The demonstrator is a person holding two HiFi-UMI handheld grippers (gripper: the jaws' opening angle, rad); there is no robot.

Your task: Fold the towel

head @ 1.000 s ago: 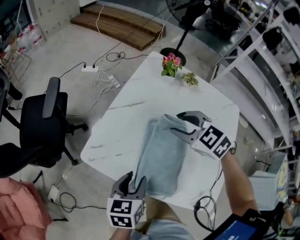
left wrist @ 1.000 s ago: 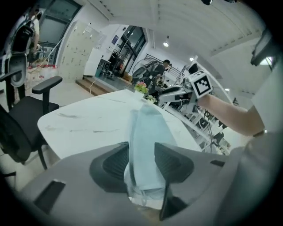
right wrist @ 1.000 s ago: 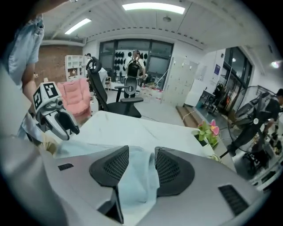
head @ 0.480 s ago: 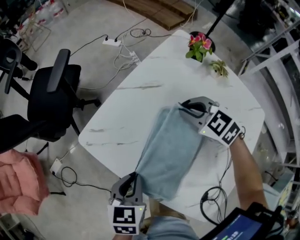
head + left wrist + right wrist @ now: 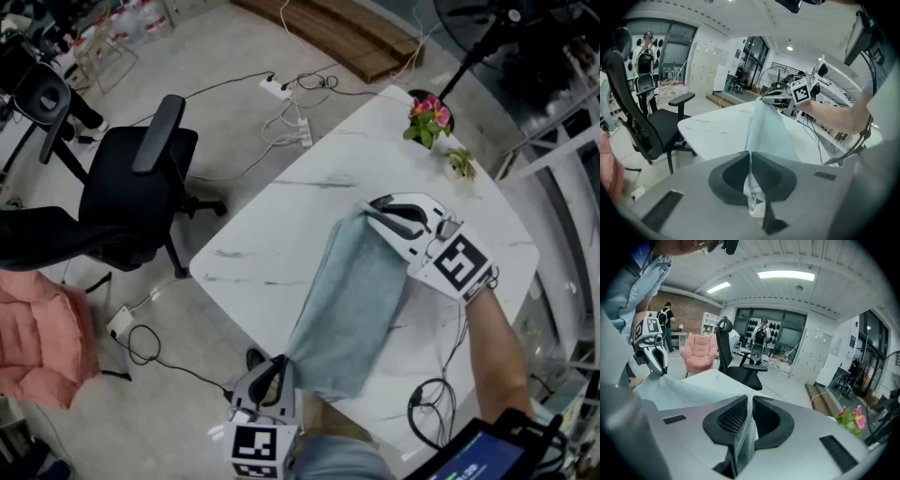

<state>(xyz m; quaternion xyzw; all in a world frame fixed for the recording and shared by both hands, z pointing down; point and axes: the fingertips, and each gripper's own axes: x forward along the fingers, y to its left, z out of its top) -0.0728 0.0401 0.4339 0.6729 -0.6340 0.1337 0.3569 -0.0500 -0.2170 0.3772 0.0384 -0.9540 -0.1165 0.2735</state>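
Observation:
A light blue-grey towel (image 5: 352, 314) lies lengthwise on the white marble table (image 5: 281, 225). My left gripper (image 5: 273, 377) is at the table's near edge. Its jaws have just closed and are now shut on the towel's near corner (image 5: 752, 187). My right gripper (image 5: 377, 212) holds the far corner, its jaws also just closed on the cloth (image 5: 745, 437). The towel's left edge is stretched between the two grippers. In the left gripper view the towel (image 5: 766, 126) runs up to the right gripper (image 5: 771, 96). The right gripper view shows the left gripper (image 5: 654, 357) at the other end.
A pot of pink flowers (image 5: 427, 117) and a small plant (image 5: 459, 164) stand at the table's far corner. A black office chair (image 5: 141, 187) is on the floor to the left, a pink armchair (image 5: 37, 337) nearer. Cables and a power strip (image 5: 281, 89) lie on the floor.
Both grippers stood open at the towel's ends; now both are shut on its corners. The towel's left edge has been drawn taut between them.

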